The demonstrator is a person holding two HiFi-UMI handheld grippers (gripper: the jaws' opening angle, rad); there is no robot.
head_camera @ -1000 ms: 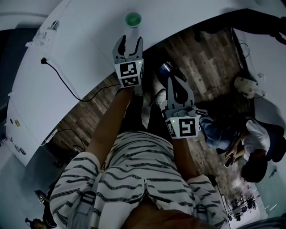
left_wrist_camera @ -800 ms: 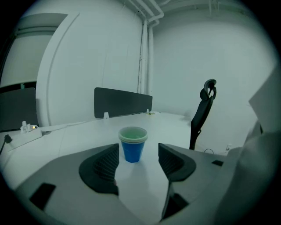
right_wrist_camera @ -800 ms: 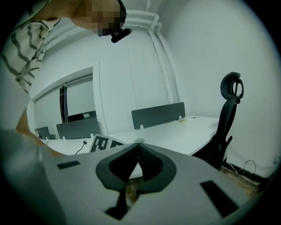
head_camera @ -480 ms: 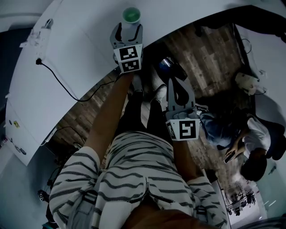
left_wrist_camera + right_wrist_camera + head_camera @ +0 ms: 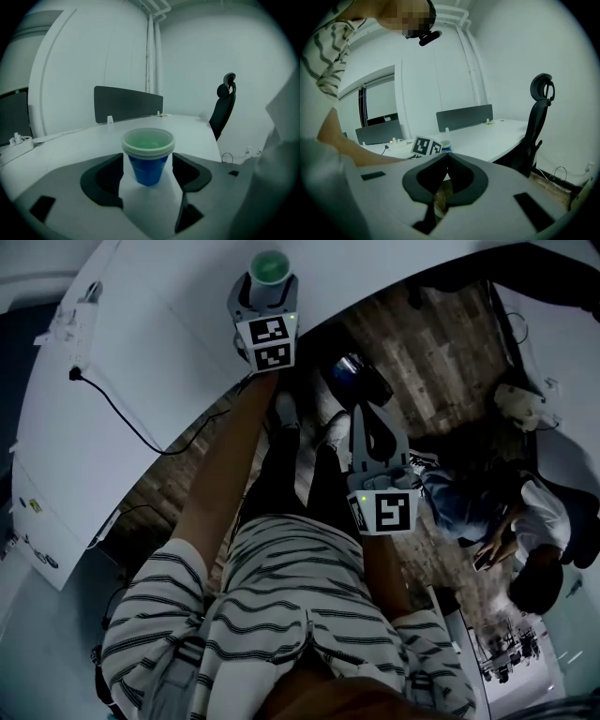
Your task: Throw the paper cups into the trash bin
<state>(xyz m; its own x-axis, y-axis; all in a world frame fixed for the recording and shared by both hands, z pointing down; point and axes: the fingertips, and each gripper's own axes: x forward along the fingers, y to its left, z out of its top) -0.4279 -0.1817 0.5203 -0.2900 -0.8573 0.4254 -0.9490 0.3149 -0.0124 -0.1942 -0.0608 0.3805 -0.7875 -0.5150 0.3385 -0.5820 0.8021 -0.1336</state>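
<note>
Our left tongs (image 5: 147,158) have just been opening and stand wide. The blue paper cup (image 5: 149,169) is upright on the white tabletop (image 5: 199,136) between the pads, which do not touch it. We should ease forward until the pads flank the cup's body below the rim, then close gently so the thin wall neither crushes nor tips. Our right tongs (image 5: 446,161) are closed together and empty.

The left tongs (image 5: 265,287) have reached forward, opening, and now straddle the paper cup (image 5: 270,265).

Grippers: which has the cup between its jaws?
The left gripper: its jaws, just opened wider, flank the blue cup; the right gripper is shut, empty.
</note>
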